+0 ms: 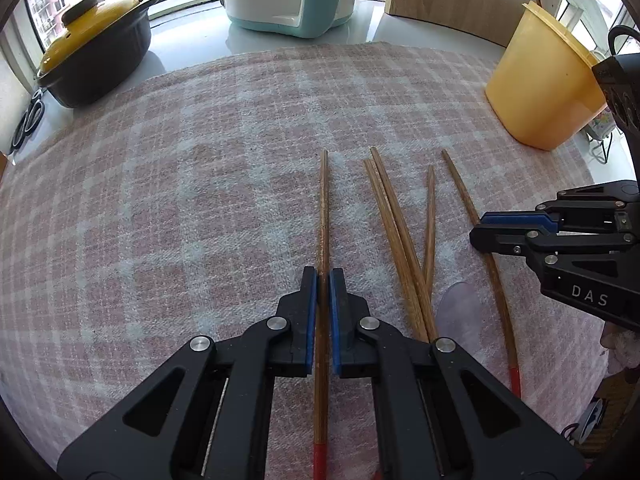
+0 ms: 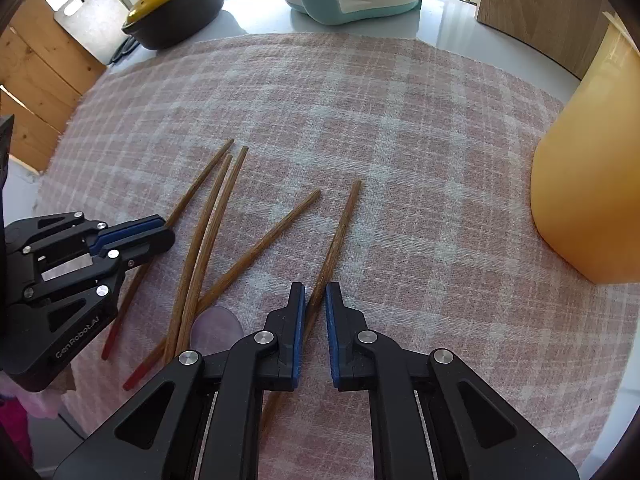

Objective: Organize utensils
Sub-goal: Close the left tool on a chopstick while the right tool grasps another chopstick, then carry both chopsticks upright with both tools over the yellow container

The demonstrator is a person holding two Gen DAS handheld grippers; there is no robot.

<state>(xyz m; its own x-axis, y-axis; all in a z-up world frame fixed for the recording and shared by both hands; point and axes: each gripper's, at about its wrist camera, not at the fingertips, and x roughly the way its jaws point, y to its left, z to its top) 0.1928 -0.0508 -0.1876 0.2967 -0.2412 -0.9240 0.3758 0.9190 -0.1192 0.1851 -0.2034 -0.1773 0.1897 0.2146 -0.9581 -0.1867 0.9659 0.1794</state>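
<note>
Five wooden chopsticks (image 1: 400,240) spread on checked cloth (image 1: 200,200) over desk; left tool (image 1: 323,276) clamped on one, right tool (image 2: 315,292) pinching another beside yellow tub (image 1: 540,80).

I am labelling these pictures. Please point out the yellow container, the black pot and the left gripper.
yellow container (image 1: 540,92), left wrist view, on its side wall.
black pot (image 2: 180,20), right wrist view, on its dark body.
left gripper (image 1: 323,276), left wrist view, between its fingertips.
</note>
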